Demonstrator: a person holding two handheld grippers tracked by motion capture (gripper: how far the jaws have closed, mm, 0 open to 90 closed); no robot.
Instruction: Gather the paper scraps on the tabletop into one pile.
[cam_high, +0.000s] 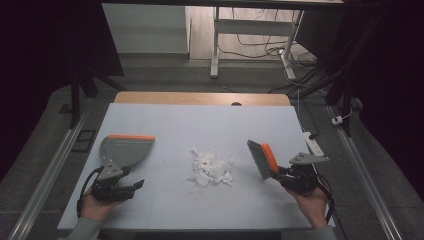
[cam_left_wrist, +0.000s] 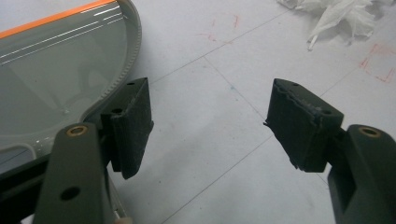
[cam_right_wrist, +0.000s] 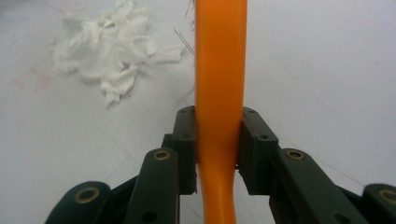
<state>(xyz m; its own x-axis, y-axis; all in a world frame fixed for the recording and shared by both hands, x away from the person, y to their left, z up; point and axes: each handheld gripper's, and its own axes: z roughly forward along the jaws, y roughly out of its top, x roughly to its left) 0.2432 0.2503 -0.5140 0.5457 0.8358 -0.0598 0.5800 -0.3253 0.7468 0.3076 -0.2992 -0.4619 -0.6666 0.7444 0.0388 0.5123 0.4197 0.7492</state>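
1. No word, label, brand name or number can be read in any of the views.
2. The tabletop (cam_left_wrist: 224, 154) bears faint red pen marks, near the paper scraps (cam_left_wrist: 341, 18) toward its middle; they form no legible letters or digits.
3. The dustpan (cam_high: 125, 150) and the brush (cam_high: 262, 159) show no readable marking.

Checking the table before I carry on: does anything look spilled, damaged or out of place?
Yes: a heap of torn white paper scraps lies loose mid-table, between the dustpan and the brush that the right gripper clamps by its orange handle. The left gripper pad also looks frayed at its edge.
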